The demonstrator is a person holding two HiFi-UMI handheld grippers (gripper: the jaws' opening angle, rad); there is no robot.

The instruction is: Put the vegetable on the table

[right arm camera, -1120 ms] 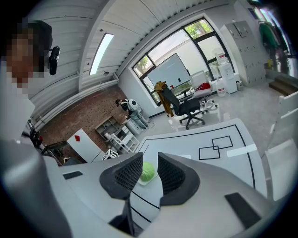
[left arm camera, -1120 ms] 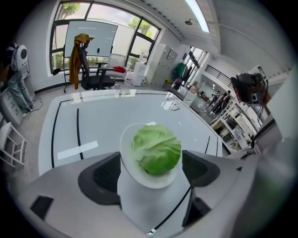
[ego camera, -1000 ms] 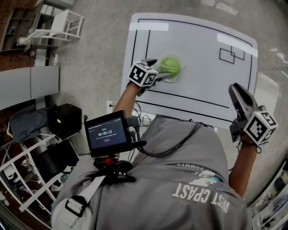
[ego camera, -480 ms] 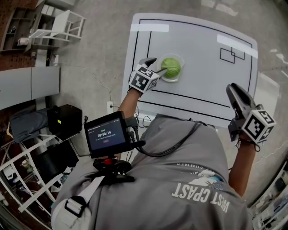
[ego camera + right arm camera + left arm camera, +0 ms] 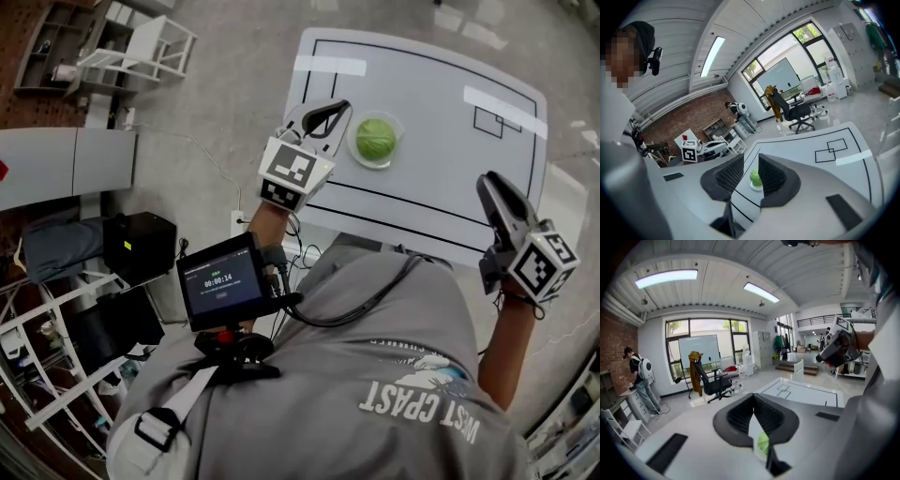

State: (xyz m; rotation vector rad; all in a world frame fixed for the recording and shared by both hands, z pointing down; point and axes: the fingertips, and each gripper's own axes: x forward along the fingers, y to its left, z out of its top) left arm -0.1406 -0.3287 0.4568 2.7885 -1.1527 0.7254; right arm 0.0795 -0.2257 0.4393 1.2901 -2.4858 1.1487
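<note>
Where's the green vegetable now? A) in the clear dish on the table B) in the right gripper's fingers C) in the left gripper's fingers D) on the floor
A: the green vegetable sits in the clear dish on the table; the left gripper is shut on nothing, the right gripper open and clear of it.

The white table [image 5: 441, 159] bears a black rectangular outline, 2 overlapping black squares [image 5: 487, 120] and 2 pale tape strips [image 5: 327, 66]. The squares lie just ahead of the fingers [image 5: 497, 197] of the right gripper [image 5: 486, 180]. 1 small pale dish [image 5: 354, 150] stands on the tabletop, well left of those fingers, holding the green vegetable [image 5: 376, 139]. In the right gripper view the dish shows through the gap between the fingers, well beyond their tips.
</note>
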